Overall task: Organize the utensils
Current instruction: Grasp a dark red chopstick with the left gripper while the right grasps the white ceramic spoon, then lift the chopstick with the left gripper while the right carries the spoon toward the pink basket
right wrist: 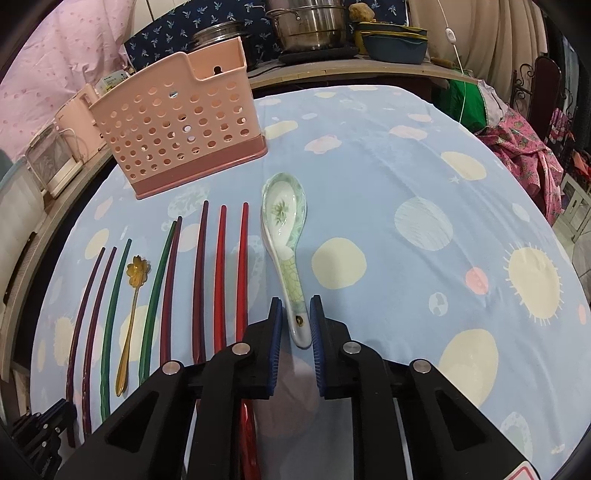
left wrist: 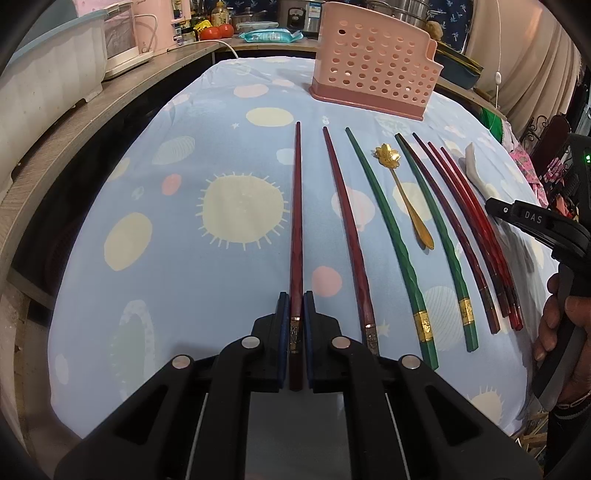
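Note:
My left gripper (left wrist: 296, 300) is shut on the thick end of a dark red chopstick (left wrist: 296, 221), the leftmost of a row lying on the blue tablecloth. To its right lie another dark red chopstick (left wrist: 343, 221), two green chopsticks (left wrist: 384, 229), a gold flower spoon (left wrist: 404, 195) and several red chopsticks (left wrist: 469, 221). My right gripper (right wrist: 296, 306) is shut on the handle of the ceramic spoon (right wrist: 284, 214), right of the row. The pink perforated holder (left wrist: 369, 74) (right wrist: 177, 129) stands upright beyond the utensils.
A wooden shelf (left wrist: 122, 96) with appliances borders the table's left side. Pots (right wrist: 310, 26) and bowls (right wrist: 395, 44) sit behind the far edge. Patterned cloth (right wrist: 517, 147) hangs at the right. A hand (left wrist: 561, 325) grips the right tool's handle.

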`<state>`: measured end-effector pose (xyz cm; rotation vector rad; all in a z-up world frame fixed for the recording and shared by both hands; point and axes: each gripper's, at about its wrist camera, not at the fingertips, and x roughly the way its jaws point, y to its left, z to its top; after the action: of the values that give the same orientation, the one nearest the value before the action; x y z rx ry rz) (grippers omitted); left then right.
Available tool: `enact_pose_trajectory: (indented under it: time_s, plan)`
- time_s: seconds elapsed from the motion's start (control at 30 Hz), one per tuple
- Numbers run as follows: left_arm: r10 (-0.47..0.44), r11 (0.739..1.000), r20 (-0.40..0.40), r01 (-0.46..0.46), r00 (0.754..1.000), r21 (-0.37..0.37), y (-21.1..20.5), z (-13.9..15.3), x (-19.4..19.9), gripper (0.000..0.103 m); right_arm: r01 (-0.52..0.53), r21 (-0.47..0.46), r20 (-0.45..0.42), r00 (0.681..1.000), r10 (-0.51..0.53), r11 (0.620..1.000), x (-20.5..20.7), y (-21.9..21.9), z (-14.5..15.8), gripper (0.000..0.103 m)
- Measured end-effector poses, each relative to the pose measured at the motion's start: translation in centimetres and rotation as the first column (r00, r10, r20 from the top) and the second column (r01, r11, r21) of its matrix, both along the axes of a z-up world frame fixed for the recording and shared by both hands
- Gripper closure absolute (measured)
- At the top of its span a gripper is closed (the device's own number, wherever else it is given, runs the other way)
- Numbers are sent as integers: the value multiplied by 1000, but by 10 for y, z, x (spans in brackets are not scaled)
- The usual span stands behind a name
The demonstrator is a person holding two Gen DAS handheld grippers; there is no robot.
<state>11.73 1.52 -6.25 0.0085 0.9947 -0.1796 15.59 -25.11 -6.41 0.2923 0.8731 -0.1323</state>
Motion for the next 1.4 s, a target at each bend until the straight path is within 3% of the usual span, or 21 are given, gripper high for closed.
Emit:
enact_pose_trajectory:
  time_s: [0.37, 0.77, 1.1, 1.4]
  plan:
    - [5, 999, -2, -5, 1000, -32, 5, 1, -2, 96, -11, 5, 17, 1000, 11, 1000, -11, 2, 5, 93]
    - [2, 999, 47, 0, 999, -54, 10, 17, -19, 96, 1, 17, 86, 996, -2, 1000, -49, 2, 37, 97]
    - [8, 996, 142, 5, 990, -92, 18, 57, -24, 96, 18, 21, 187, 982, -21, 1000, -72, -3, 78, 97]
    - [54, 993, 285, -22, 957, -113, 27, 117, 0, 96, 14, -4, 252, 968, -13, 1000, -69, -9, 111, 102]
